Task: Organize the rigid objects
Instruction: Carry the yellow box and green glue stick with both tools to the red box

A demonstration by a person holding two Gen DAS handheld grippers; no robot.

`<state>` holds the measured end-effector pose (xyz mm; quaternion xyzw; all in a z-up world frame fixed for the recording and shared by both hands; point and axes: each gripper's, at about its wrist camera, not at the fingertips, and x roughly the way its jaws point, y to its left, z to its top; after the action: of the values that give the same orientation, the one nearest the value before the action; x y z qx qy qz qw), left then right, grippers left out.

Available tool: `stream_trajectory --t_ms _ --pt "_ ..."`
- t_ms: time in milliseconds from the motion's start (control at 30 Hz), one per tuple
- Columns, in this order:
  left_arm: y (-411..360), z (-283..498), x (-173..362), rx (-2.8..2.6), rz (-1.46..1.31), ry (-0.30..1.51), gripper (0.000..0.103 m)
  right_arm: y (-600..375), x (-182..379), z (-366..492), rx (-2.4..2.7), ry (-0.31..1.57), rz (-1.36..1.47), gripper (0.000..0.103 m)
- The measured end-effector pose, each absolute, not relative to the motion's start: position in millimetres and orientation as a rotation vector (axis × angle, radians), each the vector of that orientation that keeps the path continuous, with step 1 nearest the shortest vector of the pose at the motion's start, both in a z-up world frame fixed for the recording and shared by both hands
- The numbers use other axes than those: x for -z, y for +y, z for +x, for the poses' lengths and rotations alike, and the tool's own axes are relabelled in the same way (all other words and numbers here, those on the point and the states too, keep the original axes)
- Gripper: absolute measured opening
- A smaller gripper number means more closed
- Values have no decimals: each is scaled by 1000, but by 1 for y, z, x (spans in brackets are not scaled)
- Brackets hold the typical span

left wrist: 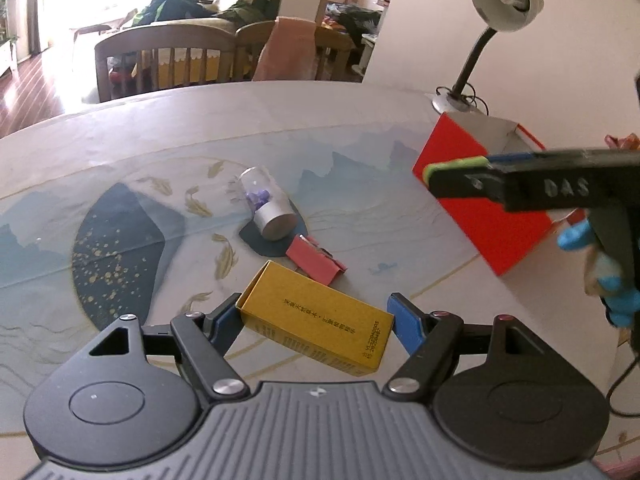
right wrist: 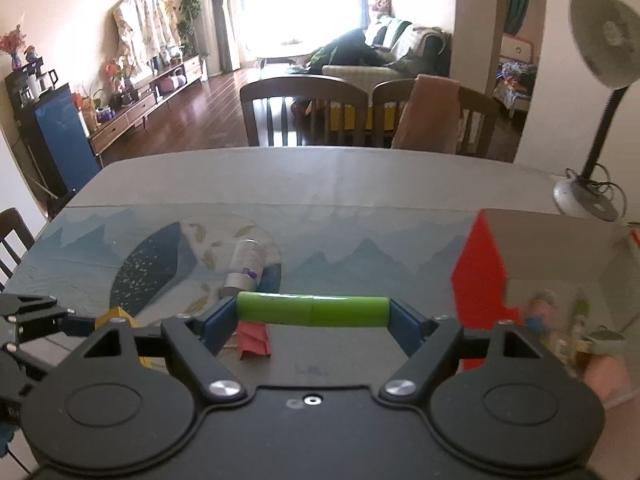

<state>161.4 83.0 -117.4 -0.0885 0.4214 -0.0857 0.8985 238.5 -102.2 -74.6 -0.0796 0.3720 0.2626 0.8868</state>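
Painted tablecloth point(left wrist: 120, 152), red box point(left wrist: 476, 200) at right. We list: right gripper point(right wrist: 312, 314) clamps green tube point(right wrist: 312, 311) crosswise, nearest the box; left gripper point(left wrist: 316, 320) grips yellow carton point(left wrist: 316, 322) endwise.

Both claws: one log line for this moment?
left claw: shut on yellow box | right claw: shut on green tube | red bin: right, open | vial, red clip: on table

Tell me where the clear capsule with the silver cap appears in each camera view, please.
Left wrist view: the clear capsule lies on its side at the centre, beyond the yellow box.
Right wrist view: the capsule lies left of centre, just above the green tube.
Shared landmark: the red box, to the right of the capsule in both views.
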Motion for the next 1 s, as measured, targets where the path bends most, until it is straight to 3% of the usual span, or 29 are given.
stream_trajectory --t_ms 567,1000 --pt "30 155 48 187 -142 810 77 -175 43 220 -501 690 -96 80" --pt "-89 223 51 246 -128 835 77 -285 61 261 -458 720 -94 80"
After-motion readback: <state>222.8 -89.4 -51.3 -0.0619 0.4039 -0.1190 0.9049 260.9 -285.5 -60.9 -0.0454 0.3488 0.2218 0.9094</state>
